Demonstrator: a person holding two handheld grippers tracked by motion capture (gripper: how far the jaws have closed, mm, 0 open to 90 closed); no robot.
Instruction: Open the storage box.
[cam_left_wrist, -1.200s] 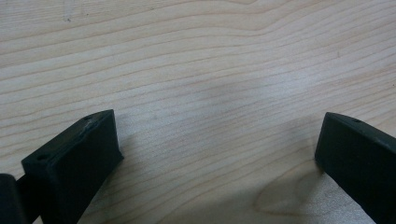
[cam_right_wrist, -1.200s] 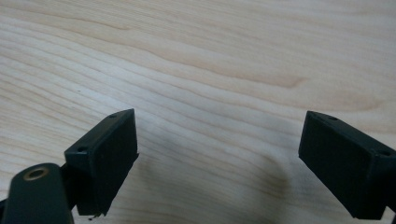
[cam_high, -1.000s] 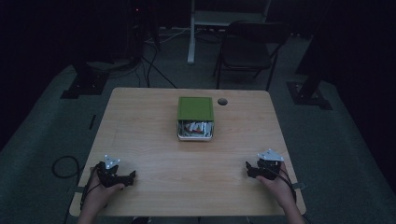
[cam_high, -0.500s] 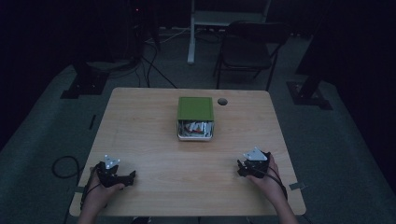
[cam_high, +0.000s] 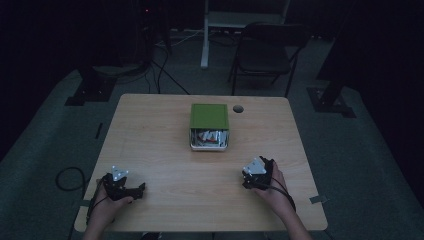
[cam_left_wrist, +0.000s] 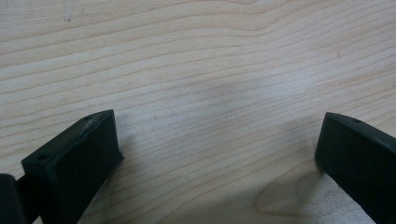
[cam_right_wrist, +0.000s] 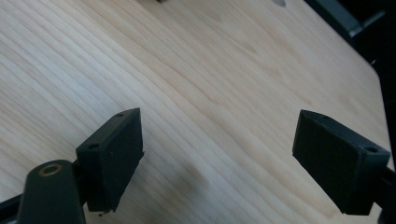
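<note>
A green-lidded box (cam_high: 209, 116) stands at the middle of the wooden table (cam_high: 155, 130), its open front showing several small packets (cam_high: 209, 138). My left gripper (cam_high: 121, 185) rests near the front left corner, held by a hand; its jaws stand wide apart over bare wood, so the left gripper (cam_left_wrist: 219, 154) is open and empty. My right gripper (cam_high: 256, 174) hovers at the front right, a short way in front of the box and to its right. The right gripper (cam_right_wrist: 233, 154) is open too, with only tabletop between its jaws.
A round cable hole (cam_high: 238, 108) lies in the table just right of the box. Beyond the far edge stand a dark chair (cam_high: 265, 50) and a white stand leg (cam_high: 204, 35). Black stand bases (cam_high: 87, 95) sit on the floor on both sides.
My right gripper has moved left and forward from the table's front right corner toward the box. The left gripper has stayed put.
</note>
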